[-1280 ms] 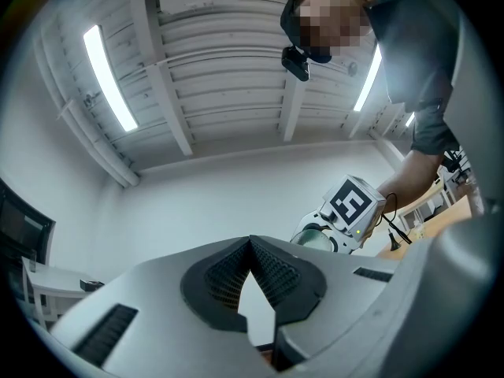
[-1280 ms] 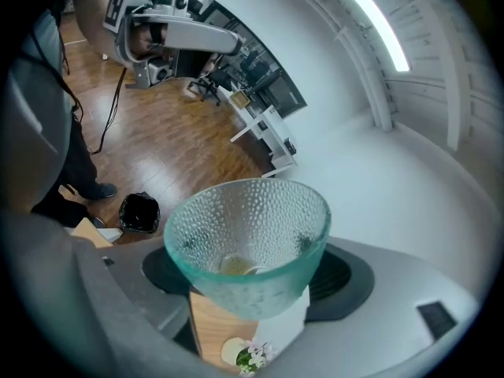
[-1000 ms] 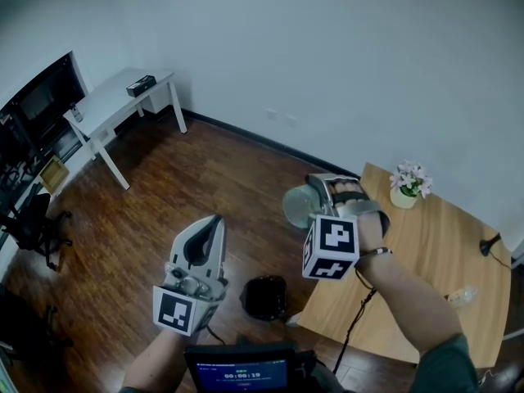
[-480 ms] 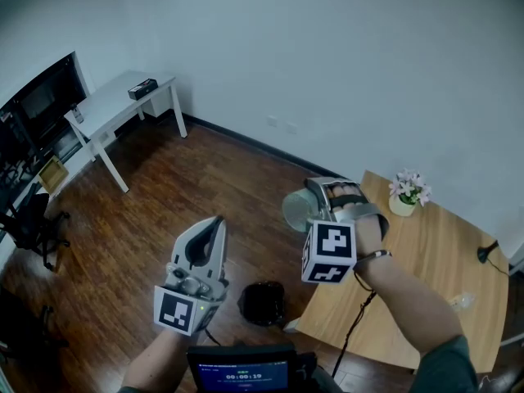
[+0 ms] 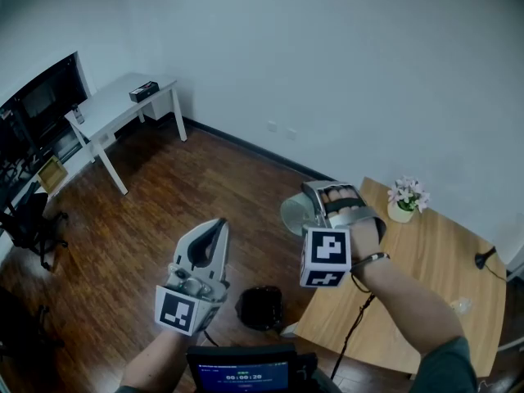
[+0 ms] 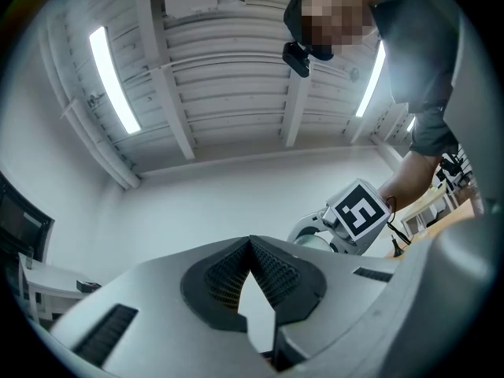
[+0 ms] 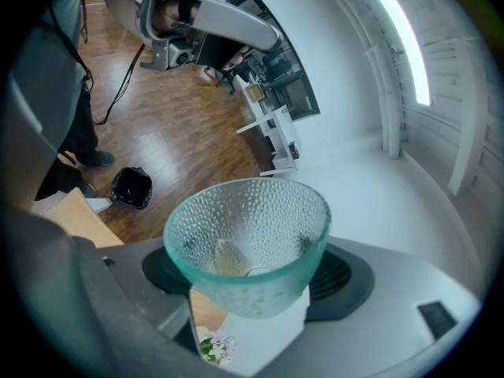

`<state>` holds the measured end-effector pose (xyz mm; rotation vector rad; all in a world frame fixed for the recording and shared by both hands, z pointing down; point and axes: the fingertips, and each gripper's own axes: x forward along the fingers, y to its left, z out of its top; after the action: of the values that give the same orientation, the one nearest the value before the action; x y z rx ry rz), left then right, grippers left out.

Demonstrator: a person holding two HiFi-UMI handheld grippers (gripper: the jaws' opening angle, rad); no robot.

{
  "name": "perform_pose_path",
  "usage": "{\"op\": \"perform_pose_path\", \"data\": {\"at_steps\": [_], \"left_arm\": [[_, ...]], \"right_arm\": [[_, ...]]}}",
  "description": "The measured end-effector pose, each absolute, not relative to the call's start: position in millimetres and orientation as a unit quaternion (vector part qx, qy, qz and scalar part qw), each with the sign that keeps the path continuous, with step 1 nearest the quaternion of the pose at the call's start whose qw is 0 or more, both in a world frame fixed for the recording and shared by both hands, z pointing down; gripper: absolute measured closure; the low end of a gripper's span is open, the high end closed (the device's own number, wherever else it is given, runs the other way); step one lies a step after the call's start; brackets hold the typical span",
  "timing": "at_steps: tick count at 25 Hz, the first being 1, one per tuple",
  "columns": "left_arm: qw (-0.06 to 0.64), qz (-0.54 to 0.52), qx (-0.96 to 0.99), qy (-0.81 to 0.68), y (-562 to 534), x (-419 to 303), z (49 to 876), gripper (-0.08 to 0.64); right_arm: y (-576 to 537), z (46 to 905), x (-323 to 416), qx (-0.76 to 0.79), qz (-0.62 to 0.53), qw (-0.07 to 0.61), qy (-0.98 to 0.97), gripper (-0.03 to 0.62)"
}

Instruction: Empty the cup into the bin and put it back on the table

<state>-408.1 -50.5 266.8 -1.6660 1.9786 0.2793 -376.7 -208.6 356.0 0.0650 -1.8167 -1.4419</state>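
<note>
No brand name or label can be read. A black-and-white square pattern is carried on each marker cube [image 5: 327,255], and a row of digits is shown on the small screen [image 5: 237,376] at the lower edge of the head view, too small to be read with certainty.

The cup [image 7: 248,235], a clear dimpled glass with a greenish tint, is clamped between the pads of the right gripper [image 7: 248,280]. It is held in the air just beside the near corner of the wooden table [image 5: 426,268], and a pale scrap can be seen at its bottom. The left gripper [image 6: 250,241] is closed at its tips, with nothing between them.

The black bin [image 5: 260,308] is set on the dark plank floor [image 5: 164,211] near the table's corner. A small potted flower [image 5: 407,196] is placed on the table. A white desk [image 5: 115,101] and a black monitor [image 5: 41,97] are set against the white walls. Strip lights [image 6: 110,77] are seen on the ceiling.
</note>
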Motion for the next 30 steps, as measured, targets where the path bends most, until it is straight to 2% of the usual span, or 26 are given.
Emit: {"op": "perform_pose_path", "data": {"at_steps": [30], "left_arm": [[0.275, 0.106, -0.608, 0.737, -37, -413, 261, 0.568]], "right_arm": [[-199, 348, -382, 0.016, -0.64, 0.403, -0.654, 0.201]]}}
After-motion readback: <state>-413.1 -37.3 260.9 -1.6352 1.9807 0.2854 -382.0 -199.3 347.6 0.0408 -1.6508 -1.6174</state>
